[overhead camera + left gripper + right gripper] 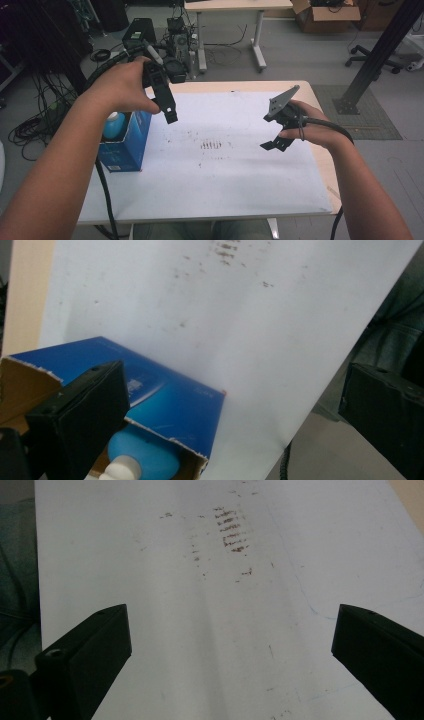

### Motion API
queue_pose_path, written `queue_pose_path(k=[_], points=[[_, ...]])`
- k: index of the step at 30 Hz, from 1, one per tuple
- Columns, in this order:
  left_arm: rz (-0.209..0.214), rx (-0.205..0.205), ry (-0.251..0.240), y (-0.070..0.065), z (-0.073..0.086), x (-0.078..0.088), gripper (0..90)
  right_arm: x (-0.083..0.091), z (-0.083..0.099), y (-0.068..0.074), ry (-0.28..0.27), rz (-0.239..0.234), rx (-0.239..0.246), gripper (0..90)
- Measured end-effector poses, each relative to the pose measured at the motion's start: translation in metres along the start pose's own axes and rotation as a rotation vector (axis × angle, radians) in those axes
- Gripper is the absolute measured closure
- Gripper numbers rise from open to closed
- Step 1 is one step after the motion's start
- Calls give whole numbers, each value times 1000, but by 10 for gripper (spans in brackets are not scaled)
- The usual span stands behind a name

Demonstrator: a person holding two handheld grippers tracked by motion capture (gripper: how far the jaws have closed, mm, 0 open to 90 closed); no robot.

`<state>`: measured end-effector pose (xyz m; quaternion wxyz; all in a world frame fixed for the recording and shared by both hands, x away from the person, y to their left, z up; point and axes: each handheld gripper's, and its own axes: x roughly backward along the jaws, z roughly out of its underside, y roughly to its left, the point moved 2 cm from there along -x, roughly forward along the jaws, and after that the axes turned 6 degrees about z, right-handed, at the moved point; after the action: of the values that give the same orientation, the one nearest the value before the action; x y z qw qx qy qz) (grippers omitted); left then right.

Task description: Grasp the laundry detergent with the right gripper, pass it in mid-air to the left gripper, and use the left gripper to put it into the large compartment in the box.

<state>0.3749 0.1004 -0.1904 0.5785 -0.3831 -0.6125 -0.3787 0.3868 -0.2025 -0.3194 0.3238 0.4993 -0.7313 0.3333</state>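
A stained white sheet [225, 165] covers the desk [322, 165]. Left claw [167, 107] hovers open above the blue box [127, 145] holding a bottle [114, 125]; right claw [277, 142], open, hangs well apart.

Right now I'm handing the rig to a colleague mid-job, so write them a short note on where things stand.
Left hand-held gripper: open, holding nothing, raised just beside the blue box.
Right hand-held gripper: open, holding nothing, above the white sheet.
Things: the box stands open-topped at the table's left edge, with the blue bottle inside.
Done: nothing gripped or taken out.
Left: probably reaching in for the bottle.
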Motion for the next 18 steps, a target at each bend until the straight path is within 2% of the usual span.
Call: queue_pose_path(k=[6,13,18], points=[[25,-77,27,-8,-2,-10,2,2,-4,1,15,-8,18,27],[85,-174,39,-16,-2,-20,2,6,-17,3,53,-19,58,28],[108,-237,56,-22,-6,-29,2,7,-22,4,69,-20,74,28]])
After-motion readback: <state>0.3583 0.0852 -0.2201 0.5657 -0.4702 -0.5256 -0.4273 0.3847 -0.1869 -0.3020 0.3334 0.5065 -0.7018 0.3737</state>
